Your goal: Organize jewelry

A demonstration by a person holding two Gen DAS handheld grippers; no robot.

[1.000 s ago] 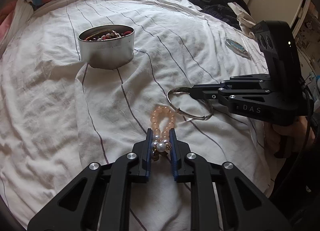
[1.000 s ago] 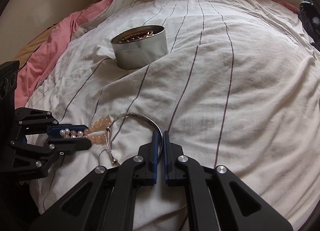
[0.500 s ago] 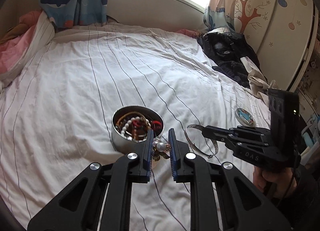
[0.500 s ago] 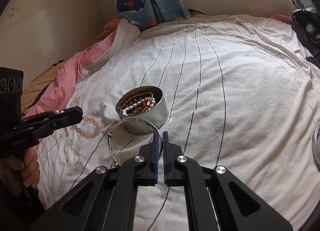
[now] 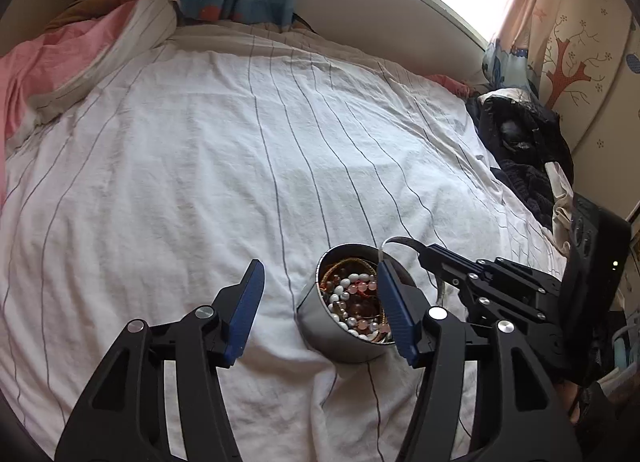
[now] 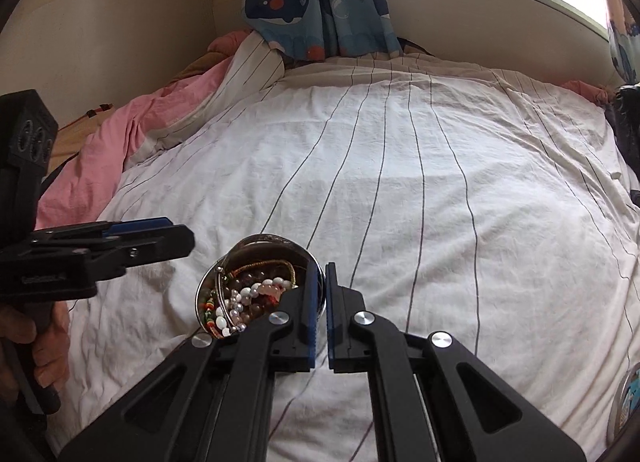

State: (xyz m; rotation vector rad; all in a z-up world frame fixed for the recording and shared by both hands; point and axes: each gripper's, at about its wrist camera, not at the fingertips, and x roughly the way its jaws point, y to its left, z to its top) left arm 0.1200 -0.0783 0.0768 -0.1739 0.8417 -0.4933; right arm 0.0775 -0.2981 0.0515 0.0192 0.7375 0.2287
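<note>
Silver tin on the bed is now holding the pink bead bracelet; the left gripper has let go, its jaws wide and empty. The right gripper is still pinching the silver bangle over the tin, next to drop.

Black gripper – blue pads, silver screws

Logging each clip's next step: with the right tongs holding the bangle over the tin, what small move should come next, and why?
Probably open the right tongs and let the silver bangle drop. They are shut on it right above the tin, and part of its arc already sits inside among the beads. The left tongs are open and hold nothing.
</note>
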